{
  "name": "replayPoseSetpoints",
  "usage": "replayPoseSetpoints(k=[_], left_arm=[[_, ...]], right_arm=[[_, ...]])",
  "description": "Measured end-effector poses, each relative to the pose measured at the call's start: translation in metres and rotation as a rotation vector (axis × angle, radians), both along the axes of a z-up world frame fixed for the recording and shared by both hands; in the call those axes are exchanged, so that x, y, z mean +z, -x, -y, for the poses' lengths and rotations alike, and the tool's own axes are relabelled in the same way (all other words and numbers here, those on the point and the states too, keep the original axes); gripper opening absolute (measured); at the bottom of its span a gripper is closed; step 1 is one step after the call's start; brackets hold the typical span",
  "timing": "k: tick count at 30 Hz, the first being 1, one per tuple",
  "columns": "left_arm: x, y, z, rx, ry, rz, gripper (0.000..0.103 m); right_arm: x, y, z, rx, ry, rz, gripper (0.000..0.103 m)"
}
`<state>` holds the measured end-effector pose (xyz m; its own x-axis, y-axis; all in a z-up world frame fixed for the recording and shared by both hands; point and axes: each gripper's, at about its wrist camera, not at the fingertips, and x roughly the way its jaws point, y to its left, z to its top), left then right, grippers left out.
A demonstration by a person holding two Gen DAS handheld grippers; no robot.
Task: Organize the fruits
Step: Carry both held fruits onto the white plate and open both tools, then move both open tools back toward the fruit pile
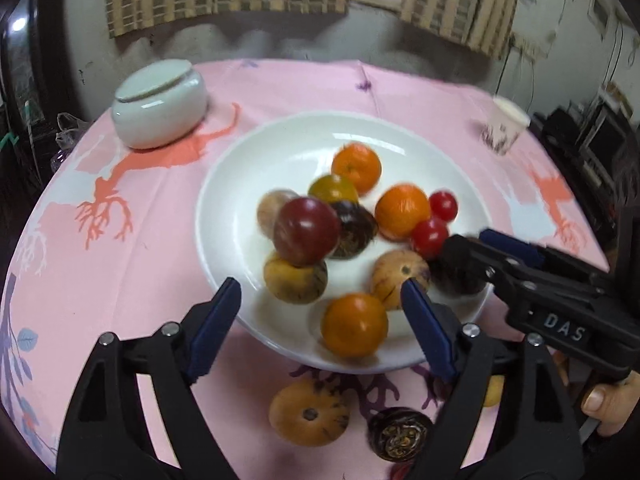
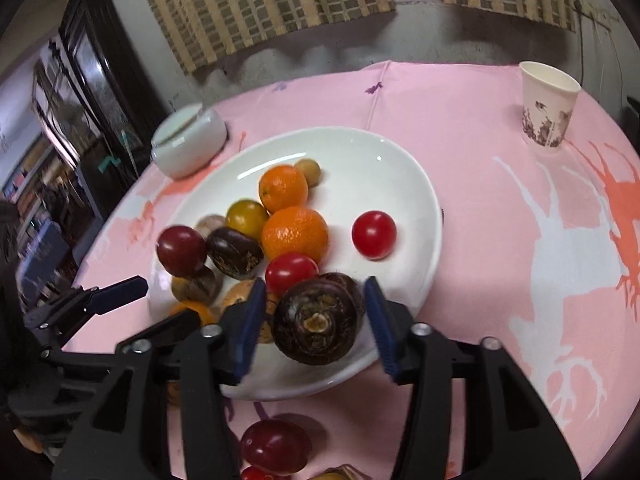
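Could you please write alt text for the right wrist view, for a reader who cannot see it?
The right gripper stands open around a dark brown water chestnut at the near rim of a white plate of mixed fruit on a pink tablecloth. The left gripper reaches in from the left, and a paper cup stands far right.

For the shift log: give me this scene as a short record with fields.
surface: pink tablecloth
plate: white, holds oranges, red tomatoes, dark and tan fruits
left gripper: open, empty, over plate's near rim
right gripper: open around dark round fruit on the plate
off plate: lidded jar, paper cup, tan fruit
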<state>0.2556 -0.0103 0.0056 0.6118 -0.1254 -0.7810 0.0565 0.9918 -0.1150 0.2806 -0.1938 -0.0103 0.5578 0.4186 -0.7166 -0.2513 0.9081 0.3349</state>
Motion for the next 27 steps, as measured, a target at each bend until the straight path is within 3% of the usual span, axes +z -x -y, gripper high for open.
replayPoseSetpoints(k=[13,18,27], left_arm=[[0.019,0.056,-0.017,-0.006,-0.035,0.029,0.084],[0.019,0.078,-0.017,-0.020,-0.060,0.032,0.084],[0.006,0.119,-0.015,-0.040,-0.064,0.041,0.086]], right_arm=[[0.029,0.059,0.017,0.020,0.022,0.030,0.059],[0.032,0.091,0.021,0.018,0.038,0.034,0.065],[0.033,0.139,0.011,0.044,0.107,0.090,0.065]])
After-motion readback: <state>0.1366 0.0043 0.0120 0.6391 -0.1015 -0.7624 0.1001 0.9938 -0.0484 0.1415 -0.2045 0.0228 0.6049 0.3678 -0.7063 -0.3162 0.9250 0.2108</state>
